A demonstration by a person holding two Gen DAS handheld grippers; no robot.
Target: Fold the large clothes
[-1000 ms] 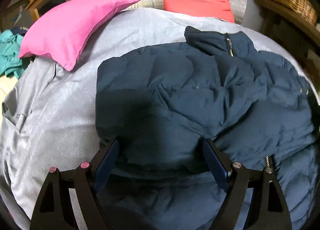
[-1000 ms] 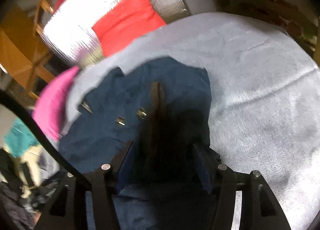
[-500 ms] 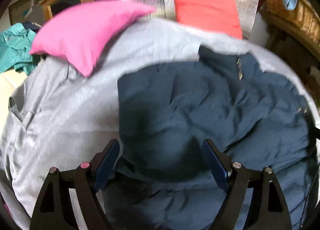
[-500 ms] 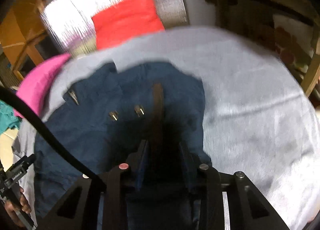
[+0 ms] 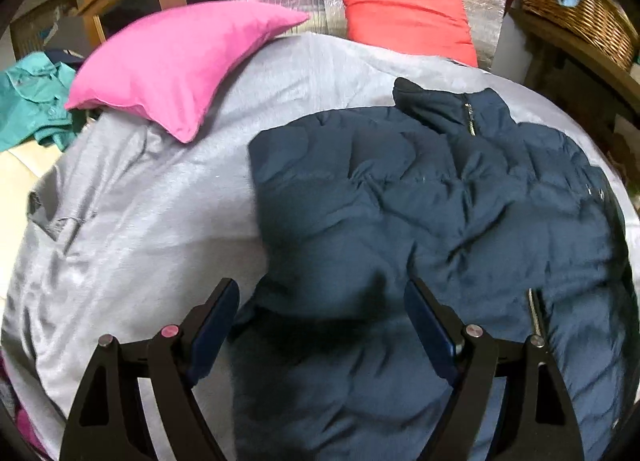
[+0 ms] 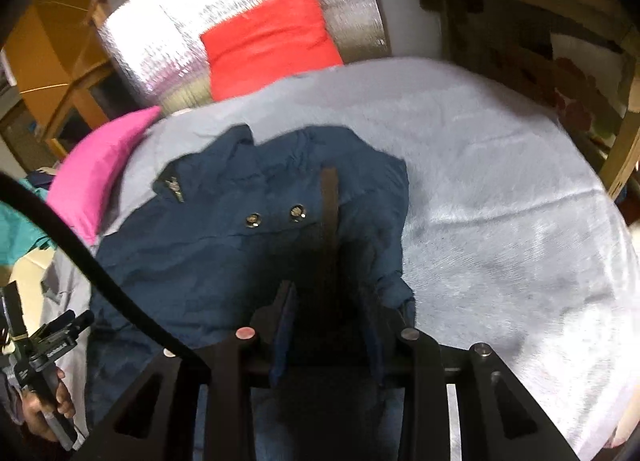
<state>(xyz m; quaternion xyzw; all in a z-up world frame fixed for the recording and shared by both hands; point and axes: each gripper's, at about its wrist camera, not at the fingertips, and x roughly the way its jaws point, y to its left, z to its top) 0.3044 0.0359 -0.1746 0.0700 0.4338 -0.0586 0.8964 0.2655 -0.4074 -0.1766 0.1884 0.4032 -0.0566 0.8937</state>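
A navy puffer jacket (image 5: 420, 213) lies spread on a grey bed sheet (image 5: 160, 201), collar toward the pillows. My left gripper (image 5: 320, 301) is open, its jaws wide apart above the jacket's near left part, holding nothing. In the right wrist view the jacket (image 6: 224, 245) shows two snap buttons and a dark strip. My right gripper (image 6: 328, 301) is shut on a bunched fold of the jacket's right side, with the fabric filling the gap between its jaws.
A pink pillow (image 5: 180, 65) and a red pillow (image 5: 404, 13) lie at the bed's head against a silver panel (image 6: 224, 17). A wicker basket (image 5: 576, 9) sits on a shelf to the right. Teal clothing (image 5: 28, 101) lies at the left. The grey sheet (image 6: 500, 201) extends right.
My right gripper has closed from wide open onto the jacket fabric. My left gripper stayed open and shifted left, so the jacket now sits further right in its view.
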